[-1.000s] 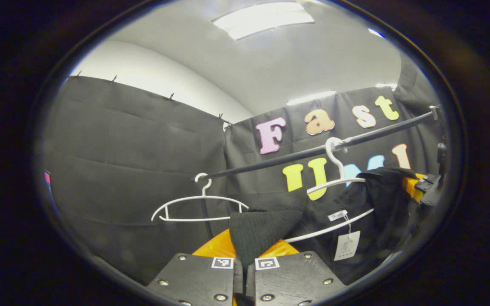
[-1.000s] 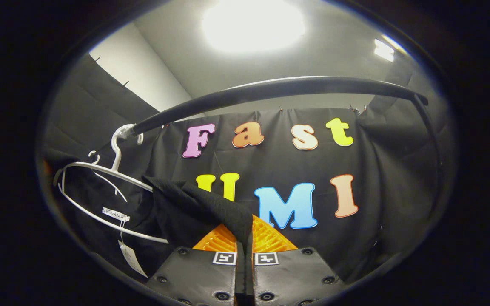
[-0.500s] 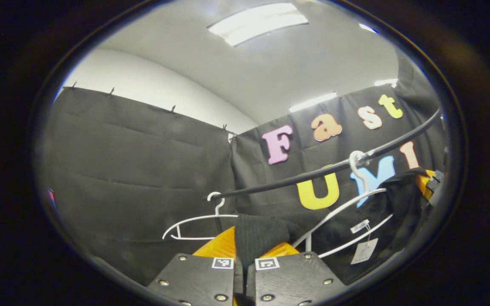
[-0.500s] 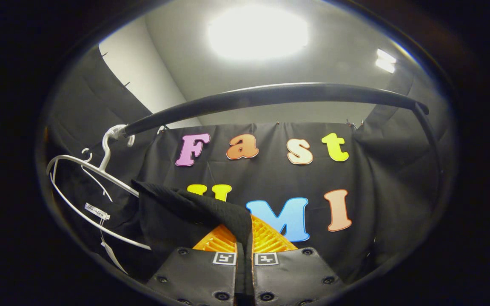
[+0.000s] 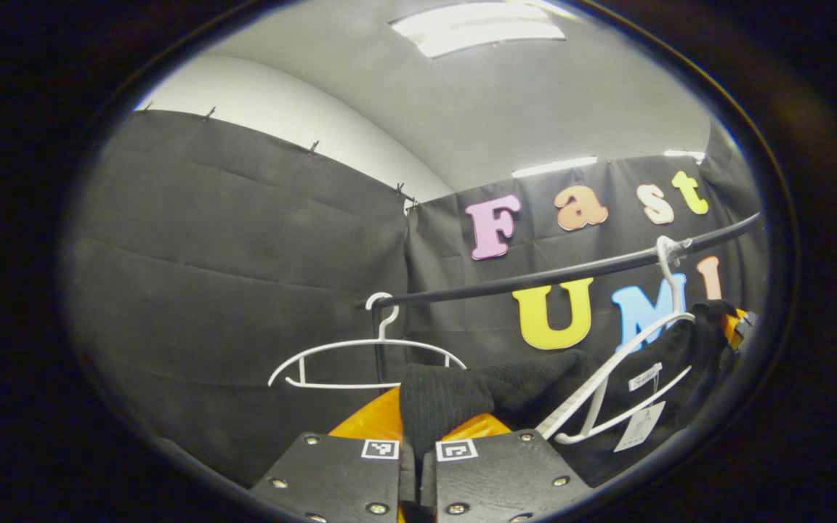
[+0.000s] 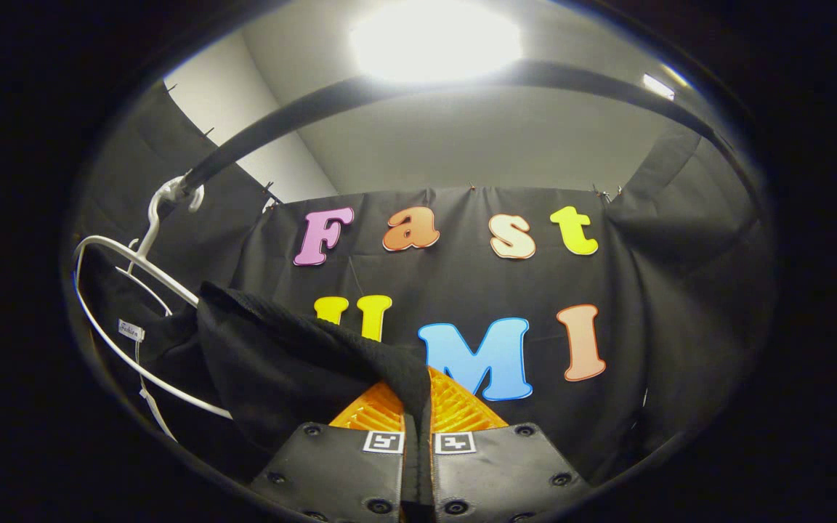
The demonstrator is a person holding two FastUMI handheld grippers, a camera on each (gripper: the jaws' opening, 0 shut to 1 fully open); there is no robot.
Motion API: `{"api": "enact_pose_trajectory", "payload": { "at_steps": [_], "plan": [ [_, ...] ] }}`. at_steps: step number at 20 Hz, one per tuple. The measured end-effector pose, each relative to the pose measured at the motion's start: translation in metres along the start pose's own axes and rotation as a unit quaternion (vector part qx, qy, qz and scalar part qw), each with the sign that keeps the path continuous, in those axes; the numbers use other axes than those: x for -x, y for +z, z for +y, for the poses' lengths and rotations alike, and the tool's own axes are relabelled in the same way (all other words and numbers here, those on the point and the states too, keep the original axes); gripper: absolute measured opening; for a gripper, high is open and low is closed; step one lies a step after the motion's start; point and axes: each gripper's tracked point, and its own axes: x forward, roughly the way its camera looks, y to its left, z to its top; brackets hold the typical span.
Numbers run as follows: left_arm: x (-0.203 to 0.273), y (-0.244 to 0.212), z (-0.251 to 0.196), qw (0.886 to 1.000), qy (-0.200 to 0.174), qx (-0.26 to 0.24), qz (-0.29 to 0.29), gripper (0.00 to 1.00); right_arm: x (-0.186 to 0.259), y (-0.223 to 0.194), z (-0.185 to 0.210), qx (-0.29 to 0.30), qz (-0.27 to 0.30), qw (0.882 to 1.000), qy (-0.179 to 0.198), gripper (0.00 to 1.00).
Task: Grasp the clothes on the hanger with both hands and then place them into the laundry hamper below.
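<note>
The black garment (image 5: 506, 385) hangs partly on a white hanger (image 5: 607, 385) hooked over the dark rail (image 5: 535, 277), with both ends of the cloth already taken up. In the left gripper view the left gripper (image 5: 429, 425) has its jaws closed down on a thick fold of ribbed knit, which bulges up between them; in the right gripper view the right gripper (image 6: 418, 418) is likewise clamped on a fold of the same garment (image 6: 295, 363), the cloth draping off to its left toward the hanger (image 6: 135, 312). A second hanger (image 5: 368, 359), bare, hangs farther along the rail. The fabric looks soft, light and stretchy, so it should sag and swing between the two grips rather than hold any shape (a paper tag (image 5: 636, 427) dangles from it too, and could snag). I judge the bunched folds near the shoulders are the sensible places to hold, since a thick wad of knit is unlikely to slip out. The risk is the cloth catching on the hanger's arm as it comes off, tugging the hanger along the rail. The hamper lies somewhere below.
</note>
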Motion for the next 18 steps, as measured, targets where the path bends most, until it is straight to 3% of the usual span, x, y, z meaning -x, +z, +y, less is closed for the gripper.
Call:
{"api": "enact_pose_trajectory", "payload": {
  "at_steps": [7,18],
  "plan": [
    [-0.020,-0.031,-0.007,0.999,-0.016,-0.004,0.027,0.04,-0.010,-0.052,-0.003,0.015,0.056,0.998,0.003,0.01],
    [0.011,-0.096,0.001,0.997,-0.035,-0.007,0.068,0.04,0.005,-0.105,0.005,0.035,0.116,0.993,0.012,0.01]
  ]
}}
